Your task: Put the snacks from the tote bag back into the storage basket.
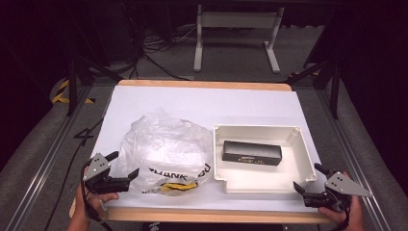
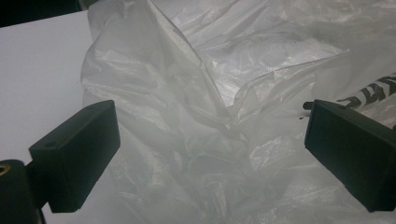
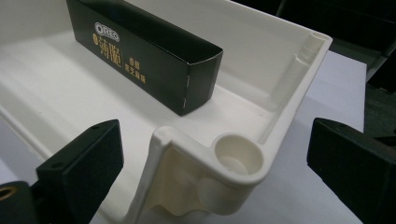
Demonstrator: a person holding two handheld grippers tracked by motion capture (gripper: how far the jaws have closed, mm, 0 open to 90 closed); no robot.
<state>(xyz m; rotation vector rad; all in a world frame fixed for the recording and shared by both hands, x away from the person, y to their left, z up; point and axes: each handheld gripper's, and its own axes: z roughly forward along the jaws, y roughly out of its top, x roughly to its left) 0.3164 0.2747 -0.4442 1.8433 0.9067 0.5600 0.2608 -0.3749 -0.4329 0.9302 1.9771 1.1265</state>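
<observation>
Plastic bag [image 1: 163, 154]: clear, crumpled, printed lettering and a yellow patch near its front edge; lies on the white table sheet [image 1: 202, 103], left of centre, just beside the tray.

High view. White tray [image 1: 304, 149], right of the bag, open-topped, holding one black box [image 1: 251, 152] lying flat. Left gripper [image 1: 126, 167] at the bag's left front corner, jaws spread, nothing held. Right gripper [image 1: 308, 179] at the tray's near right corner, jaws spread, nothing held.

Left gripper view. Bag film [image 2: 210, 107] sits between and beyond the two wide-apart jaws; whether a jaw touches the film cannot be told. Black lettering at right edge.

Right gripper view. Tray corner post [image 3: 238, 156] stands between the open jaws, ungripped. Box [image 3: 144, 56] bears gold print and rests on the tray floor.

Status, as judged: likely bagging of the box. Box not yet lifted, bag not yet opened or grasped; all handling remains.
</observation>
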